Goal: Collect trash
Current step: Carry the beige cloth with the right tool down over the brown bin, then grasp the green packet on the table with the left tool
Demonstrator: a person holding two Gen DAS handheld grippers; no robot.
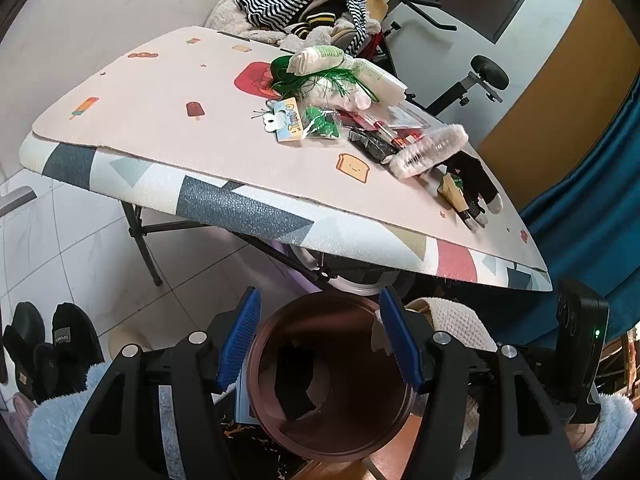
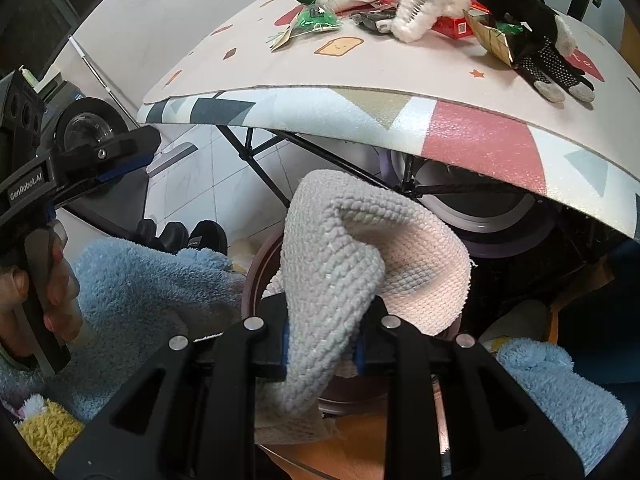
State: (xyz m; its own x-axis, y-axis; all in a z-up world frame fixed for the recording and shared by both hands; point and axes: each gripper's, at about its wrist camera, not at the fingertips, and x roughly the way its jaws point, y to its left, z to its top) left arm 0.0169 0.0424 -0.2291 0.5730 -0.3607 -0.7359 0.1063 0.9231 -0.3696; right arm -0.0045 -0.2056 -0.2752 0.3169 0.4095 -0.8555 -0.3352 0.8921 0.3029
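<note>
A knitted grey and pale pink cloth hangs from my right gripper, which is shut on it just above the round brown bin. In the left wrist view the bin sits on the floor below, seen between the blue pads of my left gripper. That gripper is open and holds nothing; its side shows in the right wrist view. The cloth hangs at the bin's right rim. On the table lie green shreds, a crushed plastic cup, red packets and a black glove.
The table's padded edge overhangs the bin. Dark shoes stand on the tiled floor at left. A pile of striped clothes sits behind the table, with an exercise machine and a blue curtain to the right. Fluffy blue sleeves flank the bin.
</note>
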